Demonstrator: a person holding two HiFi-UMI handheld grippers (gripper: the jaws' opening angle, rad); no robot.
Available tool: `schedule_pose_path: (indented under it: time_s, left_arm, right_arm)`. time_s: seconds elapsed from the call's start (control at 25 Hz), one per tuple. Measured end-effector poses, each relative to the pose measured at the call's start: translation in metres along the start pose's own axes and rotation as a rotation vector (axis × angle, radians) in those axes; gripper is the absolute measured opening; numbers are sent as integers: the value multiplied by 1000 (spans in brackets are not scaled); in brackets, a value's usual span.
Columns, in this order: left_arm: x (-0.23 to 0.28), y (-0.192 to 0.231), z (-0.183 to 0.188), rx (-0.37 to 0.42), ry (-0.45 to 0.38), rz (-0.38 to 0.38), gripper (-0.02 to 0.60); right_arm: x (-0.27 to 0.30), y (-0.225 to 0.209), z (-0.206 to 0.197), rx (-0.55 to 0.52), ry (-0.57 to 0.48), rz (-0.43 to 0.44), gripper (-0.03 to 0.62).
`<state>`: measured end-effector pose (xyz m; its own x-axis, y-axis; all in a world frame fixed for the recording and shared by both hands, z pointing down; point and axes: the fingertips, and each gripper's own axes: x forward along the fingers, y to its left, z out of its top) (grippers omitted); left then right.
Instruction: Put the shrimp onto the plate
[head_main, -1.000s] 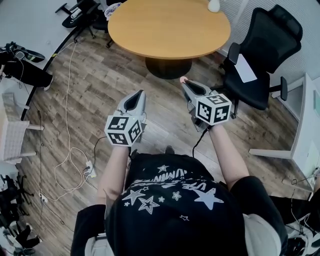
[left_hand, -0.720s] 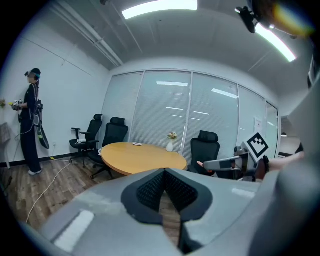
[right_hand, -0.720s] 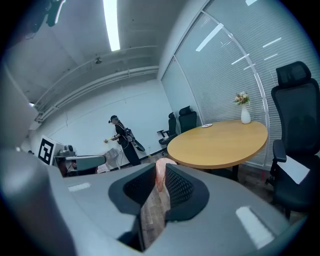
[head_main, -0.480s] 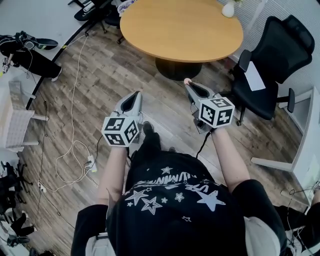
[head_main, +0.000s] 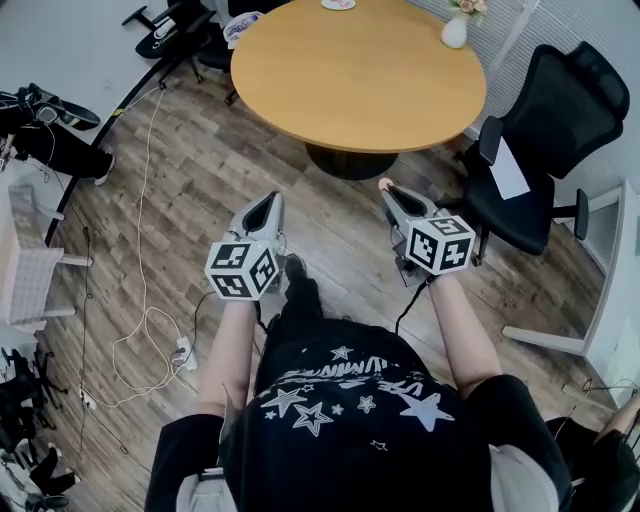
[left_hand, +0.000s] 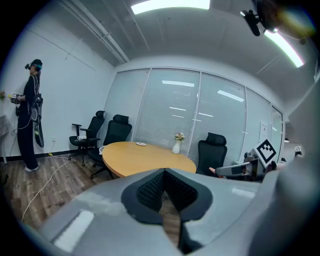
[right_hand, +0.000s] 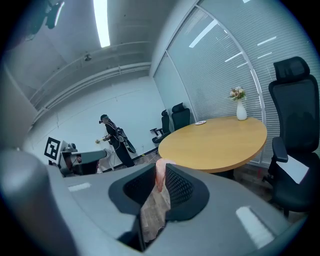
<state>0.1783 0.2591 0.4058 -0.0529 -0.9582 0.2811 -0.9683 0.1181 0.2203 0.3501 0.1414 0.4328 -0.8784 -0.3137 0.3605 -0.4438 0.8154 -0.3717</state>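
A small pale plate (head_main: 338, 4) lies at the far edge of the round wooden table (head_main: 358, 70); the plate also shows in the left gripper view (left_hand: 141, 144) and in the right gripper view (right_hand: 200, 122). My right gripper (head_main: 388, 188) is held over the floor short of the table, shut on a pink shrimp (right_hand: 160, 175) whose end pokes out at the tips (head_main: 385, 184). My left gripper (head_main: 268, 199) is level with it on the left, its jaws shut (left_hand: 164, 171) with nothing between them.
A white vase with flowers (head_main: 455, 28) stands at the table's far right. A black office chair (head_main: 540, 130) with a paper on its seat is at the right, and more chairs (head_main: 175, 25) at the far left. Cables (head_main: 140, 300) trail over the wood floor. Another person (left_hand: 31, 115) stands by the left wall.
The view has moved toward the table, which now shows whole with the plate and vase. A foot has stepped forward between the grippers. Both grippers keep their hold and spacing.
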Motion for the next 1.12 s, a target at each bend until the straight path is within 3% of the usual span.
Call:
schedule_pose_path:
  time_s: [0.64,0.92,1.12]
  left_arm:
    - [106,153,71,24,41,-115,2]
    - [138,219,84,7,60,-160,2]
    - [150,243,92,8,57,-175,2]
  right_arm:
    - [162,-17,91,33,-17,-138,66]
    - [234,-2,115,41,-12,-167,66]
    - [251,-6,127,55,-31,-196,66]
